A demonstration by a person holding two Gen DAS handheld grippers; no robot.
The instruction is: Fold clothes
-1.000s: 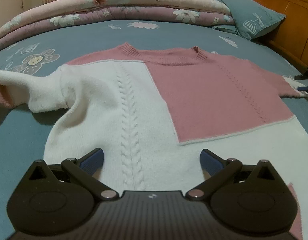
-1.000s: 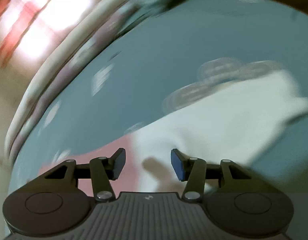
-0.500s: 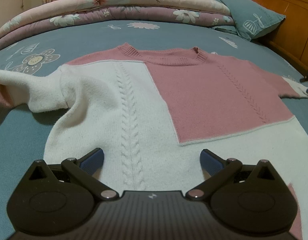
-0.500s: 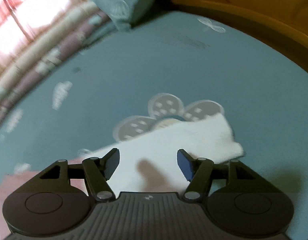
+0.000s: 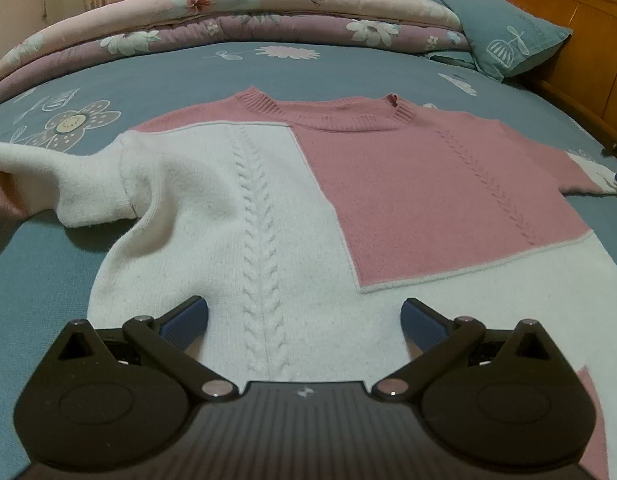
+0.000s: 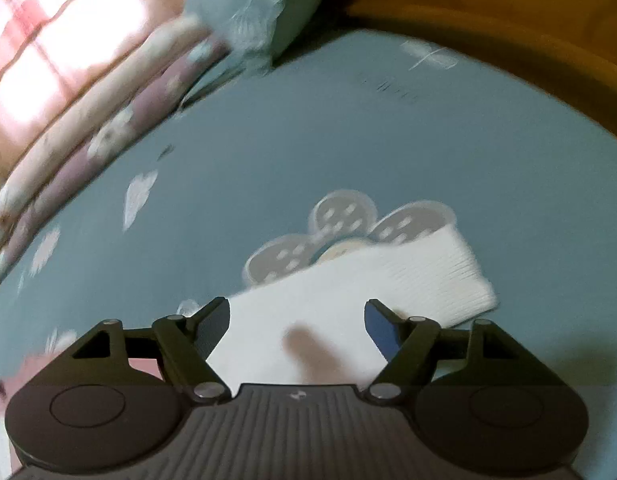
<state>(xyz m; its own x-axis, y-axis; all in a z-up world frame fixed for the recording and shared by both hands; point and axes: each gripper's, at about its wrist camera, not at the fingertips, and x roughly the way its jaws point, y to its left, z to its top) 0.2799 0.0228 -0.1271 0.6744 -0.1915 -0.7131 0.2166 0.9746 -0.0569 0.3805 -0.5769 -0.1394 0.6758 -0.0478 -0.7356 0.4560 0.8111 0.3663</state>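
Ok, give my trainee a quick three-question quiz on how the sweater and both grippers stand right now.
1. True or false: the left gripper is clamped on the sweater.
2. What lies below the right gripper's open jaws: A pillow, B white sleeve, C quilt?
3. Which colour is the sweater's collar?

Key: 1 false, it is open with nothing pinched. 2 B, the white sleeve, unheld, the jaws having just been opening. 3 pink.

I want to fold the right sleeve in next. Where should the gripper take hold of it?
Grip the ribbed cuff of the white knit sleeve, coming from above at its free end. It lies flat on the teal bedsheet, so pinch the edge.
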